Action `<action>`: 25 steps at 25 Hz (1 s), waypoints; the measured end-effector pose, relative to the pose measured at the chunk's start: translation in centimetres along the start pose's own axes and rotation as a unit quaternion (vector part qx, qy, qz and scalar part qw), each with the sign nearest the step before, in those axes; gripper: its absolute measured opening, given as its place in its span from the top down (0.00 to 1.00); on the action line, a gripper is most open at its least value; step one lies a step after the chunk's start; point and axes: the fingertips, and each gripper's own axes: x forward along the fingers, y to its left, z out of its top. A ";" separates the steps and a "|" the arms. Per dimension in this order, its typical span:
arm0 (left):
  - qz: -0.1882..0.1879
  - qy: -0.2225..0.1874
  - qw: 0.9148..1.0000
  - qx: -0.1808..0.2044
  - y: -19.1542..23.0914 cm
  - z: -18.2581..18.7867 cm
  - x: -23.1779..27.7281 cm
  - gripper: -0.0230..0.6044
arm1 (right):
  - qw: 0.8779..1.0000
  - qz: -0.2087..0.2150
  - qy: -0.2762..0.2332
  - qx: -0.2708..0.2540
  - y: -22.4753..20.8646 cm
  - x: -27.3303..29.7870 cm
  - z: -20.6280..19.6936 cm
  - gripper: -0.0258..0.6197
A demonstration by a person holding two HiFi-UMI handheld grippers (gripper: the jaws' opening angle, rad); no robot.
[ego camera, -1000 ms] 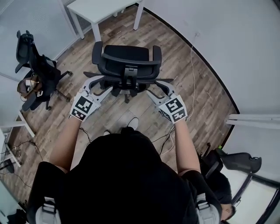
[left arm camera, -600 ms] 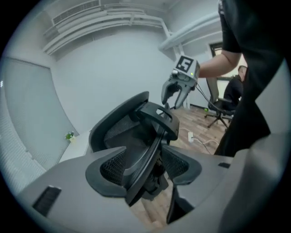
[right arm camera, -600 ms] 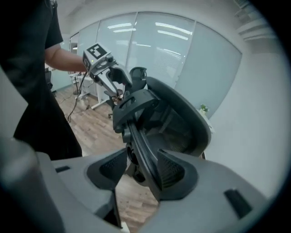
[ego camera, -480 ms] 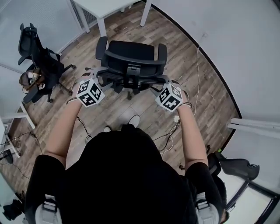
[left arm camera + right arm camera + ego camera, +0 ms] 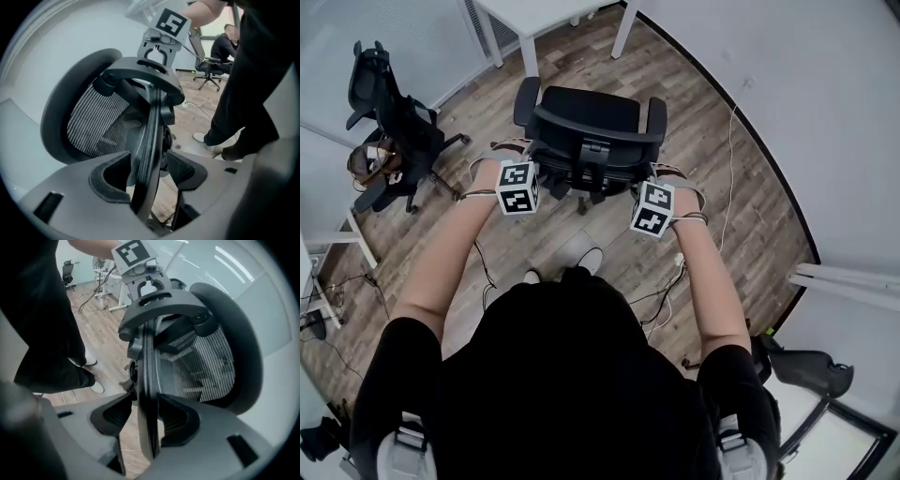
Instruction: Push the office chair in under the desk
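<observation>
Office chair (image 5: 592, 117): black, with a padded seat, two curved armrests and a mesh backrest (image 5: 101, 119) in a rounded plastic frame topped by a bowed bar; it is stood on the floor just short of the white bench (image 5: 546, 13), with the seat turned towards the bench and not under it, and the backrest towards the person. Left tool (image 5: 148, 175): grey moulded body with dark ribbed pads; its jaws have just been opening and are set wide apart astride the thin left edge of the backrest frame, a gap is seen at each pad and nothing is gripped. Right tool (image 5: 145, 417): same build; its jaws are likewise spread wide astride the right edge of the frame, which stands close to one pad, and no clamping is seen. Floor (image 5: 712, 202): grey-brown wood-look planks, laid staggered. Walls (image 5: 811, 89): pale and plain, bordered by a dark skirting line. Second black chair (image 5: 389, 127): stood at the left, well apart. White cable (image 5: 728, 178): trailed across the planks near the wall
</observation>
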 end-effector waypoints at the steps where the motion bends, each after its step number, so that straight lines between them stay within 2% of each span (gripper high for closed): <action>1: 0.000 0.005 1.000 0.006 0.0 -0.1 0.3 0.61 | 1.000 0.002 0.007 -0.009 0.2 0.4 0.0 0.69; 2: 0.002 0.009 1.000 0.015 -0.1 -0.1 0.6 0.68 | 1.000 0.001 0.012 -0.015 0.3 0.7 0.0 0.72; 4: 0.009 0.013 0.999 0.037 -0.3 -0.1 1.0 0.74 | 1.000 -0.002 0.015 -0.014 0.2 1.0 -0.1 0.78; 9: 0.017 0.007 0.999 0.049 -0.4 0.0 1.1 0.75 | 1.000 0.004 0.019 0.011 0.0 0.9 -0.2 0.79; 17: -0.001 0.012 0.999 0.046 0.2 0.2 1.4 0.75 | 0.999 0.020 0.025 0.032 -0.6 1.0 -0.4 0.79; 25: 0.009 0.013 0.999 0.044 1.7 1.2 2.5 0.76 | 0.999 0.007 0.027 0.041 -2.3 1.8 -1.9 0.79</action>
